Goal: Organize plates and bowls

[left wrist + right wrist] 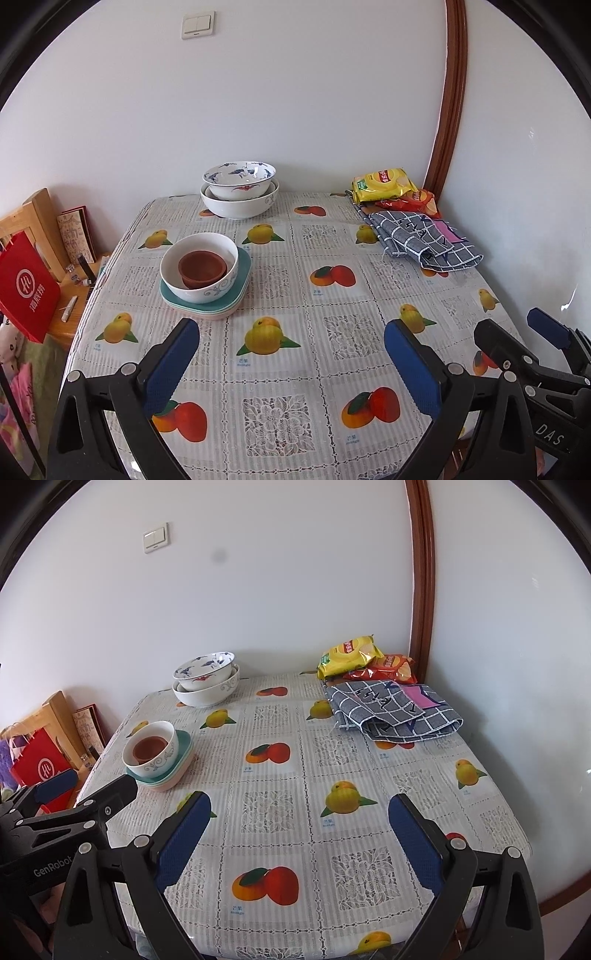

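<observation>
Two black grippers with blue pads, left gripper and right gripper, are held wide open, empty. Left of them, a brown clay cup is nested in a white patterned bowl on stacked teal and pink plates; a purple cloth is caught only by the right view.

left tongs agape over table | brown bowl in white bowl on plates

"GenRobot" is printed on the left gripper body; "DAS" on the right gripper body. The red bag carries Chinese characters, the tablecloth small illegible captions.
</observation>
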Demonstrator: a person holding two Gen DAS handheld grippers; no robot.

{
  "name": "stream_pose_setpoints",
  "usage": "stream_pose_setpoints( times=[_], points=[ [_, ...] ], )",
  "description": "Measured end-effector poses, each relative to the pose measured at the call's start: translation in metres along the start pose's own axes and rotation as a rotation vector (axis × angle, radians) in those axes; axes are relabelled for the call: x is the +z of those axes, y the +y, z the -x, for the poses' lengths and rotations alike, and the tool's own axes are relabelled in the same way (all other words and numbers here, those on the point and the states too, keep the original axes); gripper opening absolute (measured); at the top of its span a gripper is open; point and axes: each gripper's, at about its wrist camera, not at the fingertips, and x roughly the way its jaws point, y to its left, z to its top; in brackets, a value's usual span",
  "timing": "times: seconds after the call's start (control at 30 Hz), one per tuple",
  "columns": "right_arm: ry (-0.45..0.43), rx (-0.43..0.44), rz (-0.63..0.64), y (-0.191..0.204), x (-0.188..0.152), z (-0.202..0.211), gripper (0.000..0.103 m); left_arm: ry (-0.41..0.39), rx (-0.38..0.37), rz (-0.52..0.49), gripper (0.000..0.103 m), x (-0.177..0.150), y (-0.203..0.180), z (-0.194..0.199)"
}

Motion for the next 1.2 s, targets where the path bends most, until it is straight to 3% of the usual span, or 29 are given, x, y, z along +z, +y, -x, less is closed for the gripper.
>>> stream_pose_setpoints(
  times=[1.2],
  points=[
    [-0.004, -0.019, -0.004, -0.0003, -0.0021, 0.0031, 0.096, 0.015, 0.002, 0.003, 0.101, -0.0038, 0.0027, 0.0010]
  ],
)
